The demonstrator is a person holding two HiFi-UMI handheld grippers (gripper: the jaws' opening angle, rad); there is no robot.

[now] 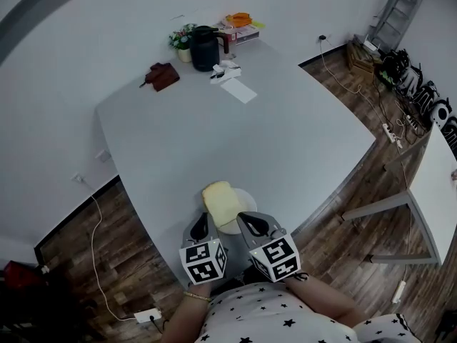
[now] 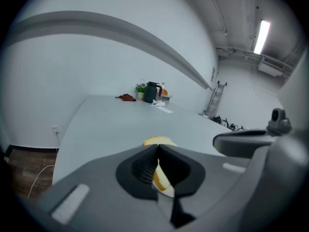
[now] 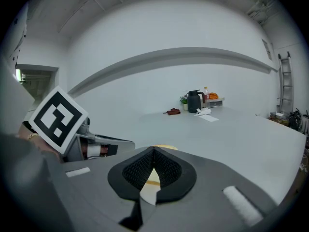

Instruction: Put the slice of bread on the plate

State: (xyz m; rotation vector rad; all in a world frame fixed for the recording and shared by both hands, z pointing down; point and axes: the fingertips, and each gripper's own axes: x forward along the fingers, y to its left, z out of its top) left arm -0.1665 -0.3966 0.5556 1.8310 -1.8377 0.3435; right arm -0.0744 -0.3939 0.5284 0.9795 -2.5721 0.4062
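Note:
A pale yellow slice of bread (image 1: 221, 201) lies on a small white plate (image 1: 248, 201) near the front edge of the grey table, with its left part reaching over the plate's rim. Just in front of it, my left gripper (image 1: 202, 222) and right gripper (image 1: 247, 221) sit side by side, both pointing at the bread. In the left gripper view the jaws of the left gripper (image 2: 158, 147) meet with nothing between them, and the bread (image 2: 159, 140) shows just past the tips. The right gripper (image 3: 153, 149) is shut and empty too, with the bread (image 3: 165, 147) peeking over its tips.
At the far end of the table stand a black jug (image 1: 205, 47), a small potted plant (image 1: 183, 39), a brown pouch (image 1: 163, 76), loose papers (image 1: 238, 88) and a stack topped with orange items (image 1: 240, 21). Another table (image 1: 435, 184) stands to the right over the wooden floor.

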